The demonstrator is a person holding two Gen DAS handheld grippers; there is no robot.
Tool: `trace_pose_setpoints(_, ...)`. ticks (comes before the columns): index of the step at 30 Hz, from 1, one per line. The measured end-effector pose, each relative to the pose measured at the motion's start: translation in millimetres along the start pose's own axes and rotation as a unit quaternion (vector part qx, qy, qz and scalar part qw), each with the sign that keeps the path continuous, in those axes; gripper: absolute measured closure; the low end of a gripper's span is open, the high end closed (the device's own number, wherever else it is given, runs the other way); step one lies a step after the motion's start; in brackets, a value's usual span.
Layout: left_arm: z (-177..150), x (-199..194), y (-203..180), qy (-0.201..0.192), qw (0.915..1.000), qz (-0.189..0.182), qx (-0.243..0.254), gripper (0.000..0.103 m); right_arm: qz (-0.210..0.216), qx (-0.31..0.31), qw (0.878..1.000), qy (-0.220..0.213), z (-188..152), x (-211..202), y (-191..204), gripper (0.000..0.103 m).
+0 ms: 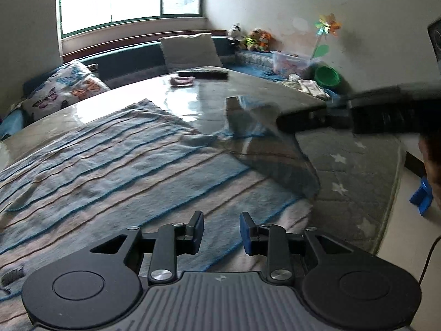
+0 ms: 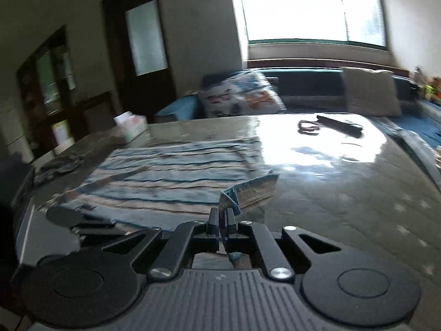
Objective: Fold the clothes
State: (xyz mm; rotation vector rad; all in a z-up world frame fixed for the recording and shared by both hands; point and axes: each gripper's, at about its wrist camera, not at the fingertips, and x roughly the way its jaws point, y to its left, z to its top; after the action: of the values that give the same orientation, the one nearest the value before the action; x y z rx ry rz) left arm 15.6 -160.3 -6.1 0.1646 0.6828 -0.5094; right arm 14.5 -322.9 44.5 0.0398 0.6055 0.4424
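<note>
A blue, white and brown striped garment [image 1: 115, 165] lies spread on the glossy table [image 1: 193, 96]. My left gripper [image 1: 222, 230] is open and empty, hovering just above the garment's near part. My right gripper [image 2: 222, 220] is shut on a corner of the striped garment [image 2: 171, 176] and lifts it off the table; in the left wrist view the right gripper [image 1: 278, 122] shows blurred at the right, holding the raised flap [image 1: 248, 127]. My left gripper [image 2: 77, 220] shows dark at the lower left of the right wrist view.
A dark flat object [image 1: 204, 74] and a pink item [image 1: 182, 81] lie at the table's far end. A tissue box [image 2: 131, 127] and dark cloth [image 2: 58, 165] sit at the table's left side. Cushions [image 1: 63, 88], a bench with toys [image 1: 256, 40] and a starred rug [image 1: 352, 171] surround it.
</note>
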Motion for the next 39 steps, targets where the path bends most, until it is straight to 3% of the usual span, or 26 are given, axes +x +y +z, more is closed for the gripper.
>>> trace_pose_setpoints(5,-4,-9,17,-0.002,0.9996,0.019,-0.023,0.071,0.042,-0.021,0.999,0.026,-4,20,23,0.1)
trace_pose_setpoints(8,-5,-11,25,-0.002,0.9991,0.027,-0.033,0.071,0.065,-0.032,0.996,0.041,-7,30,36,0.094)
trace_pose_setpoints(12,-4,-15,29,-0.006,0.9988,0.028,-0.039,0.071,0.076,-0.038,0.995,0.045,-5,29,36,0.093)
trace_pose_setpoints(20,2,-11,19,-0.011,0.9995,0.005,-0.031,0.072,0.004,-0.045,0.997,0.061,15,71,7,0.09)
trace_pose_setpoints(24,0,-2,13,0.002,0.9998,-0.004,-0.018,0.072,-0.009,-0.046,0.996,0.07,21,98,-1,0.083)
trace_pose_setpoints(28,-3,6,12,0.015,0.9997,-0.006,-0.015,0.072,-0.023,-0.058,0.995,0.082,20,118,-3,0.083)
trace_pose_setpoints(39,-7,-6,24,0.016,0.9995,-0.003,-0.025,0.072,-0.022,-0.137,0.987,0.081,5,82,23,0.082)
